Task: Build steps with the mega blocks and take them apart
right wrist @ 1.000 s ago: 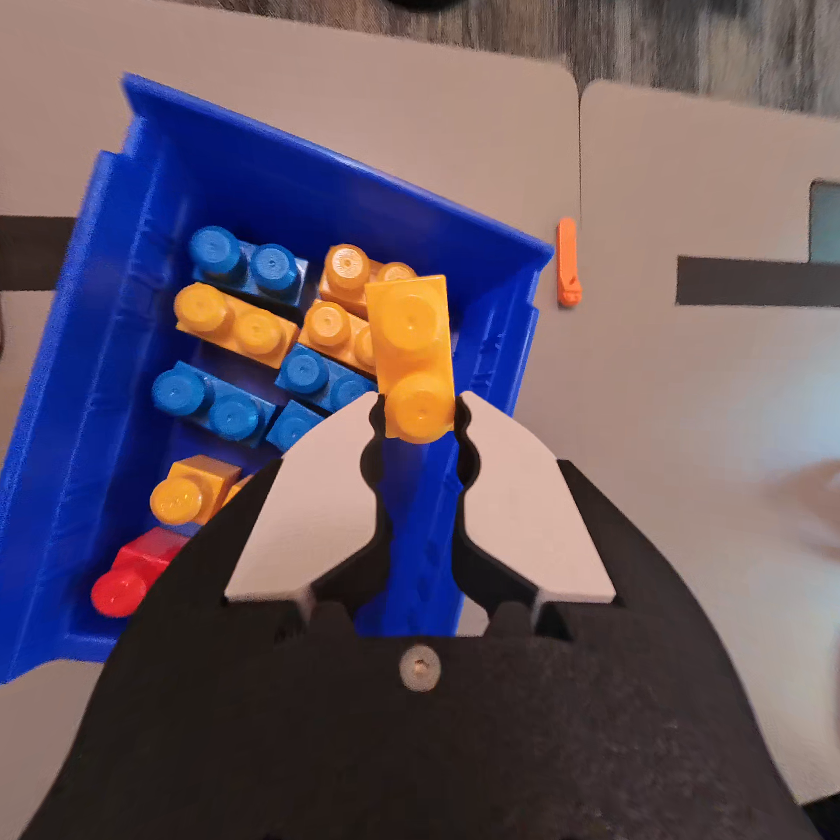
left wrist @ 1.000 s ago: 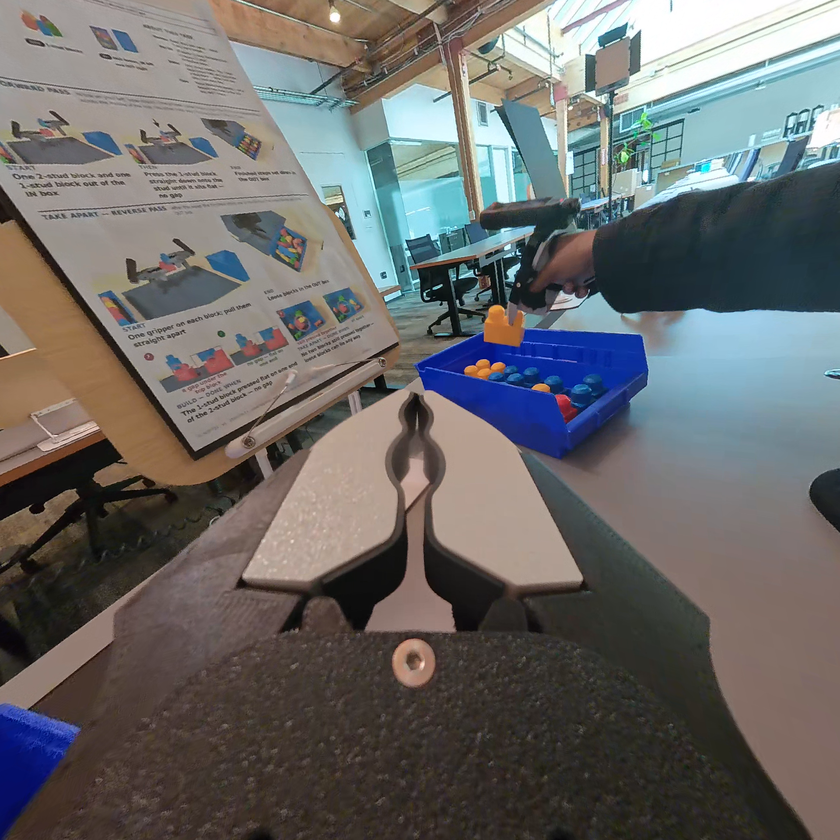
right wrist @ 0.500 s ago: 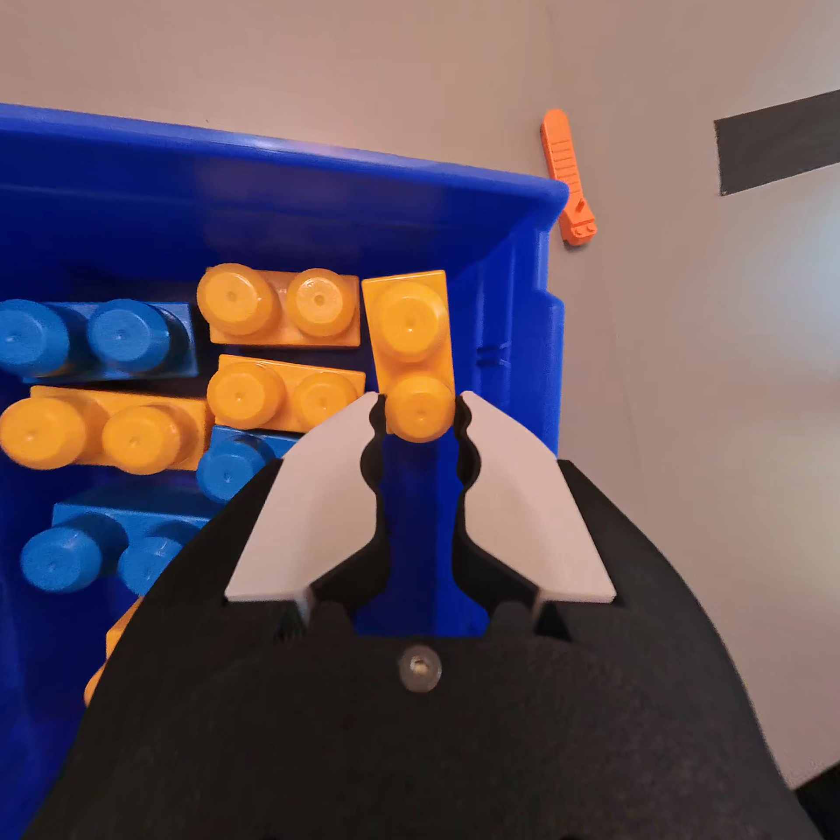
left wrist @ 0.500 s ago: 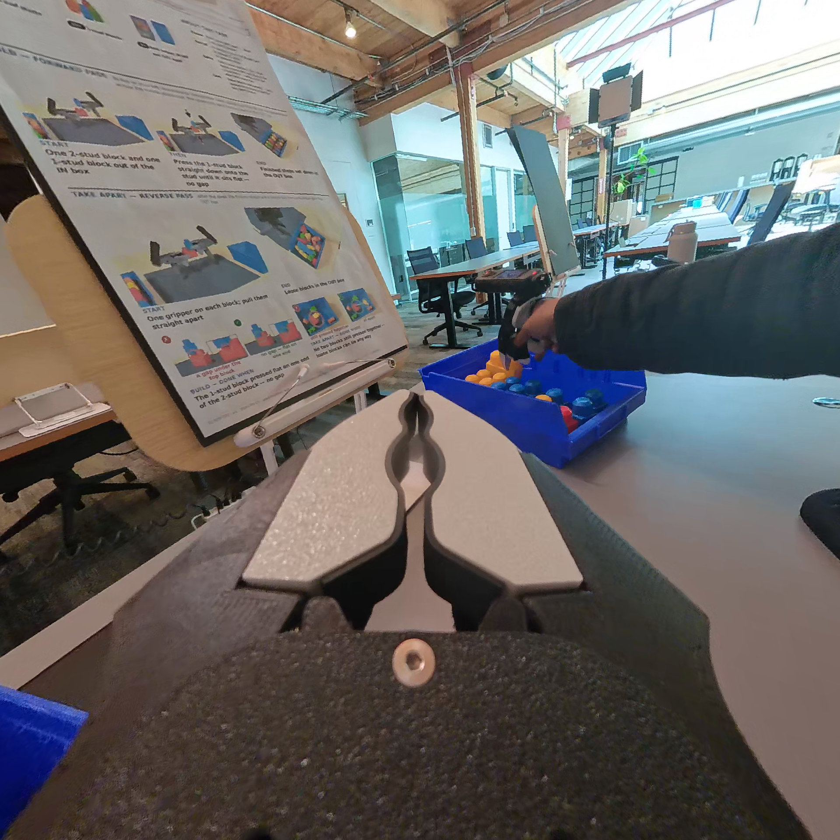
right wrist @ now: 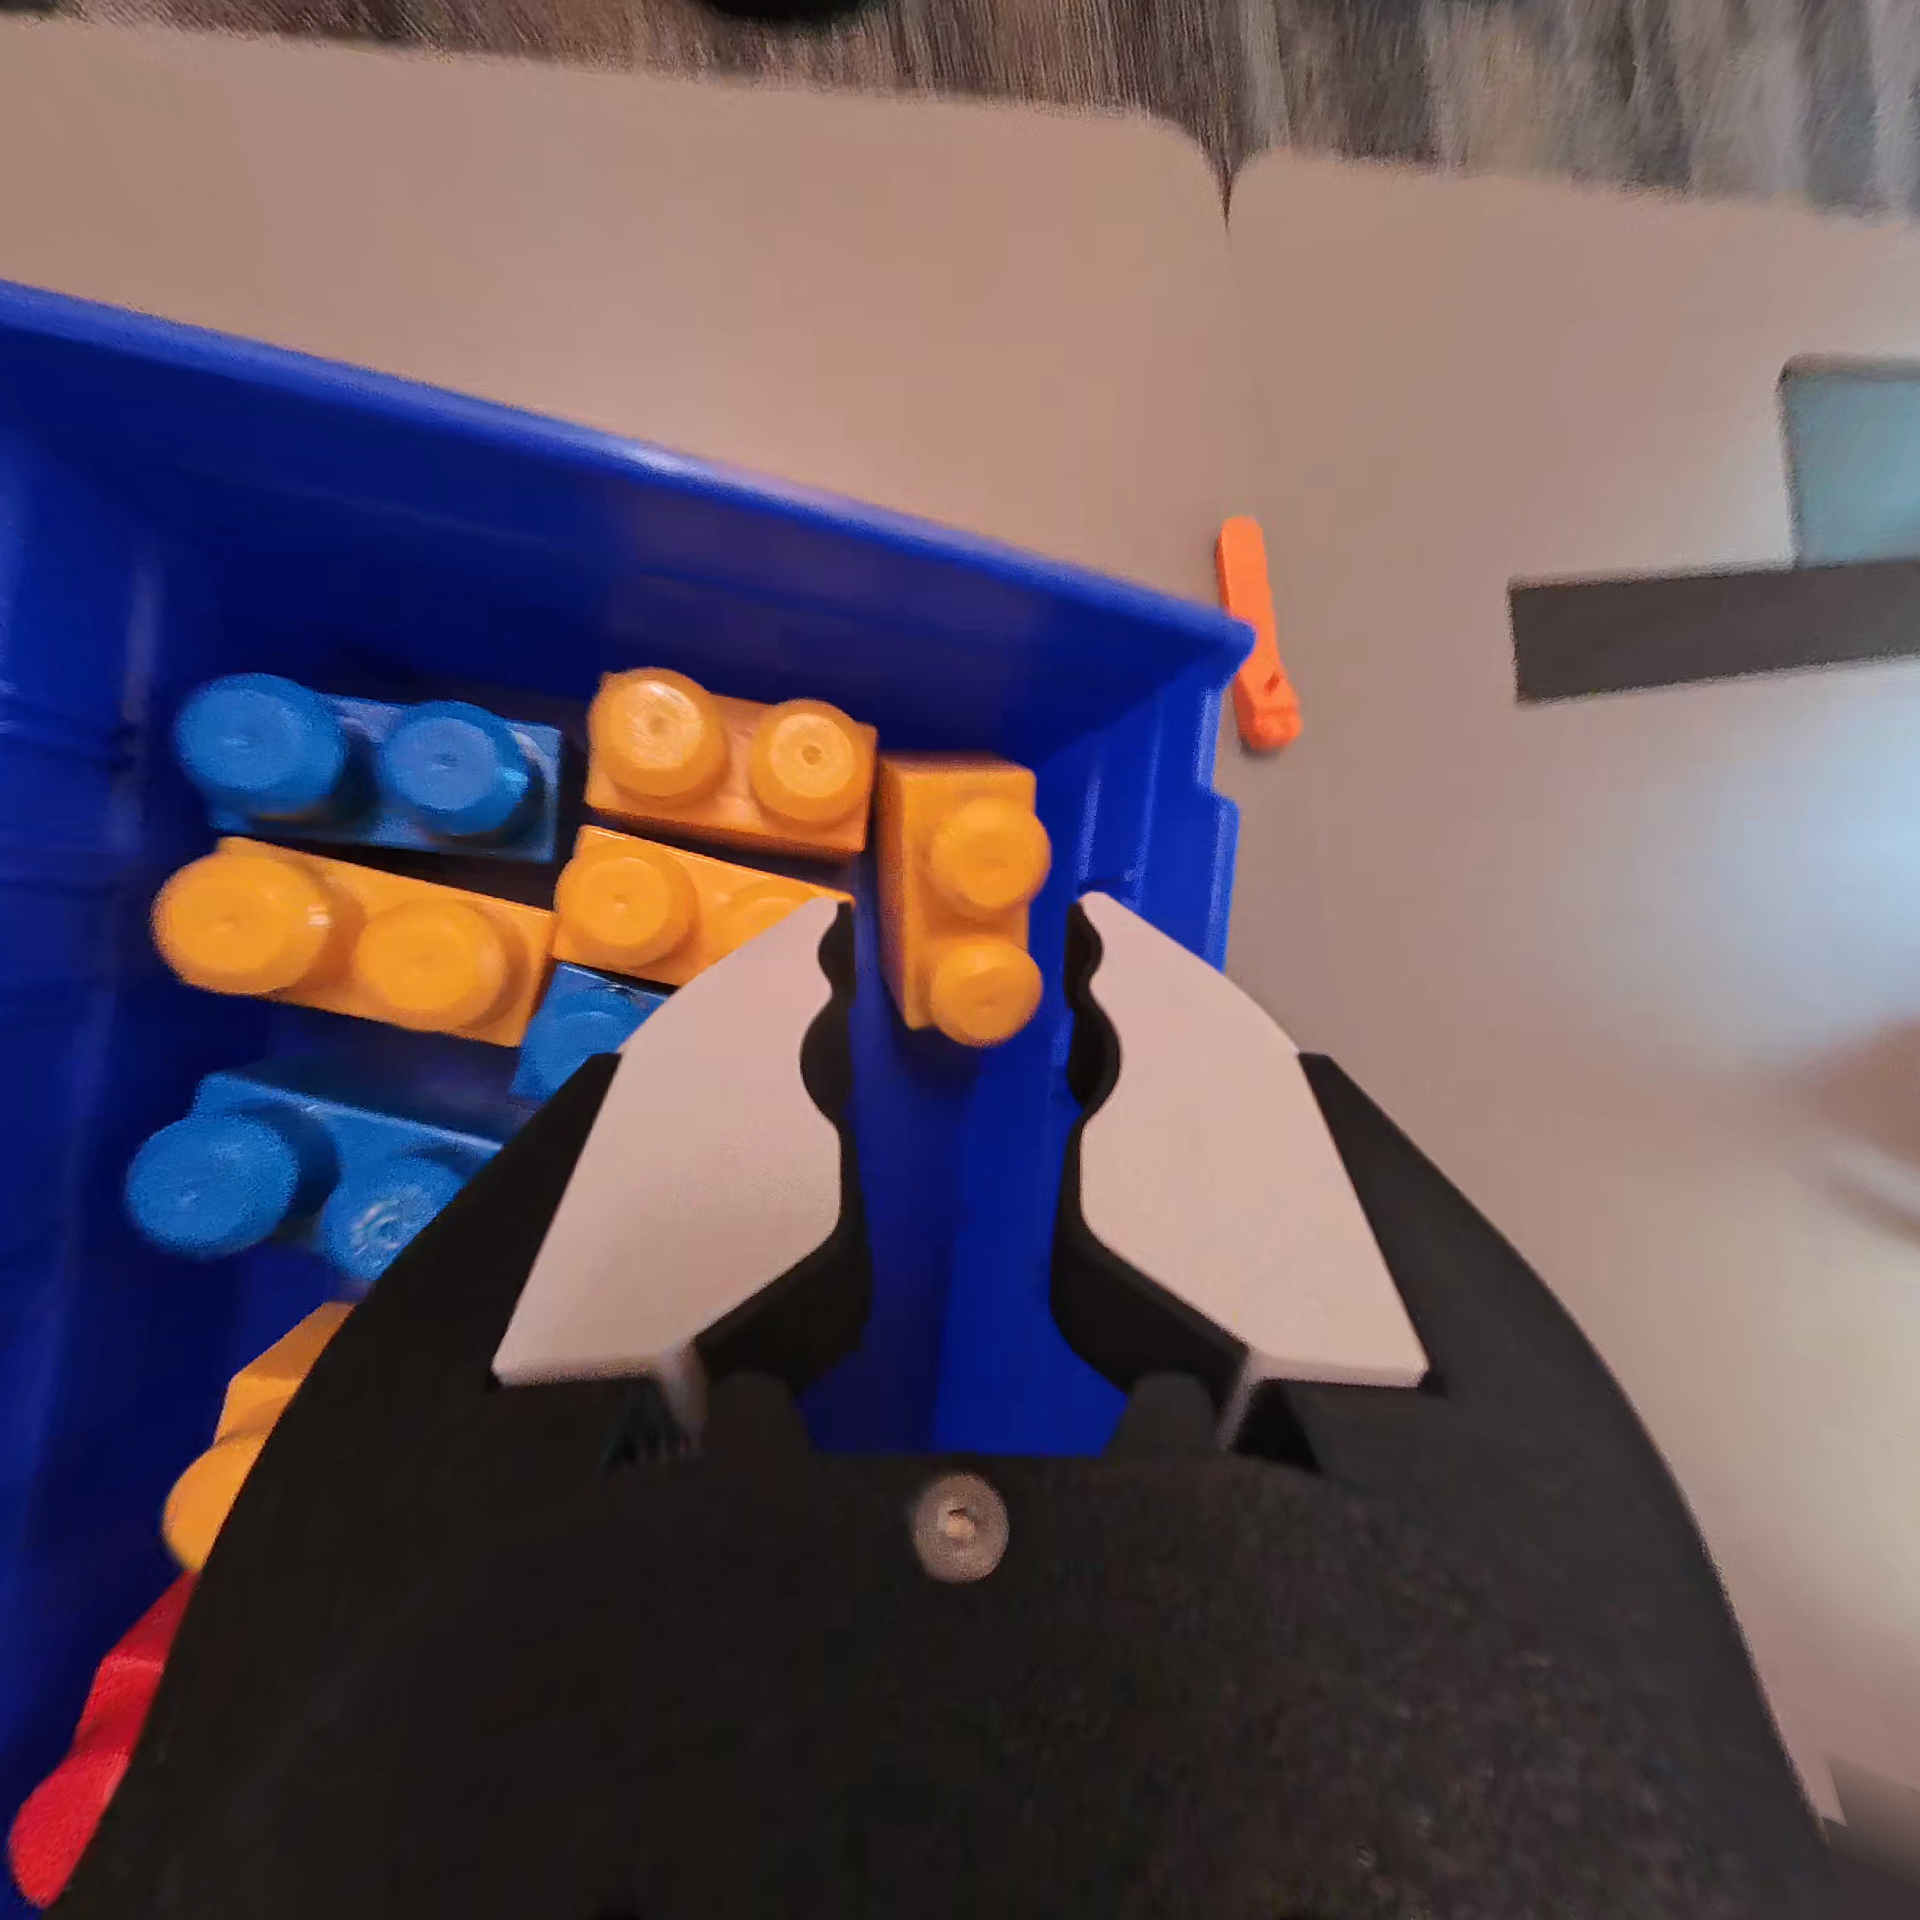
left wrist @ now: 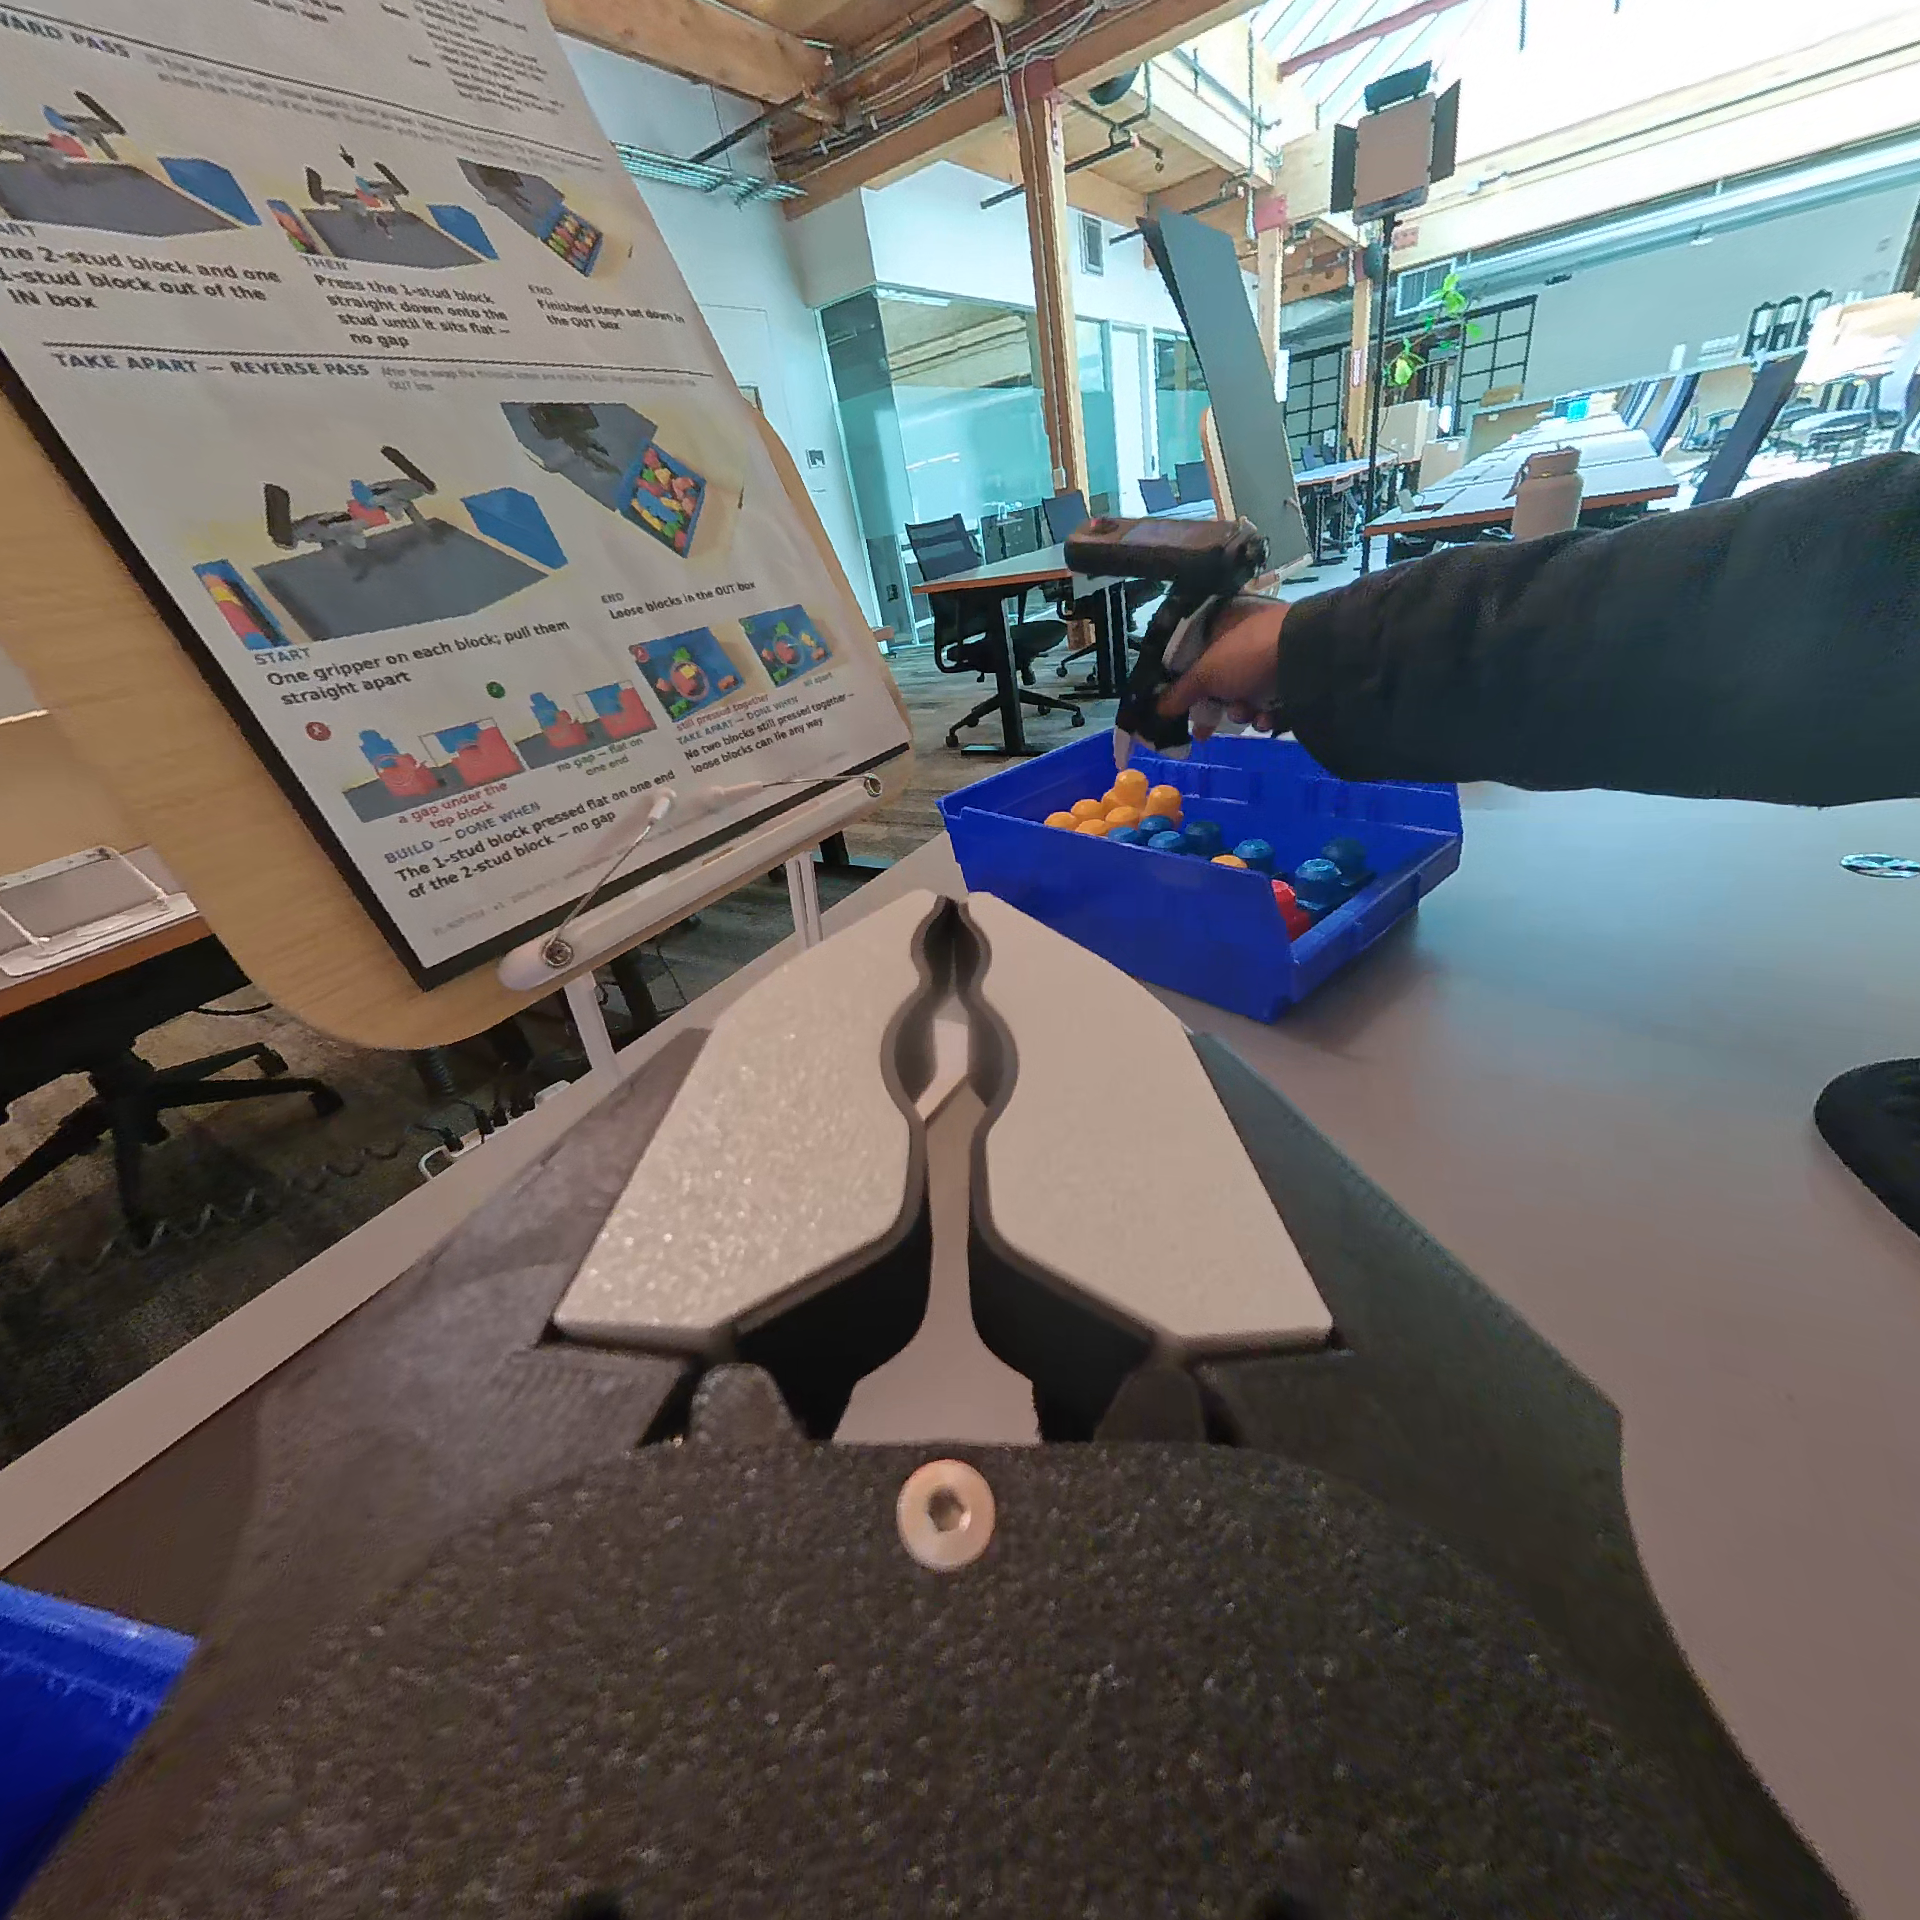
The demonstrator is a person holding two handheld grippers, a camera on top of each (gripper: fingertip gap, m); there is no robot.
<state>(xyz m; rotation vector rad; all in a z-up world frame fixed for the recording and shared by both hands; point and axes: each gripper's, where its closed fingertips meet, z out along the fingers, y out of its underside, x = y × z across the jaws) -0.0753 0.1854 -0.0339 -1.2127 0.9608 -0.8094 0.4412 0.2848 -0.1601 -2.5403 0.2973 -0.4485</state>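
A blue bin (right wrist: 727,520) holds several blue, orange and red mega blocks. An orange two-stud block (right wrist: 961,894) lies in the bin's right corner, tilted against the wall. My right gripper (right wrist: 956,914) is open just above it, its fingers apart on either side and not touching it. In the left wrist view the same bin (left wrist: 1143,914) sits far ahead on the grey table, with the right gripper (left wrist: 1138,743) held over it by a sleeved arm. My left gripper (left wrist: 951,920) is shut and empty, low over the table.
A tilted instruction board (left wrist: 395,468) on a wooden stand stands left of the table. A small orange tool (right wrist: 1257,644) lies on the table beside the bin. A corner of another blue bin (left wrist: 62,1725) shows at bottom left. A black round object (left wrist: 1870,1132) sits at the right. One gripper's finger ends stand about 55 cm off the other's.
My right gripper lowered the orange two-stud block into the bin's corner, opened and let it go. My left gripper stayed shut and shifted only slightly.
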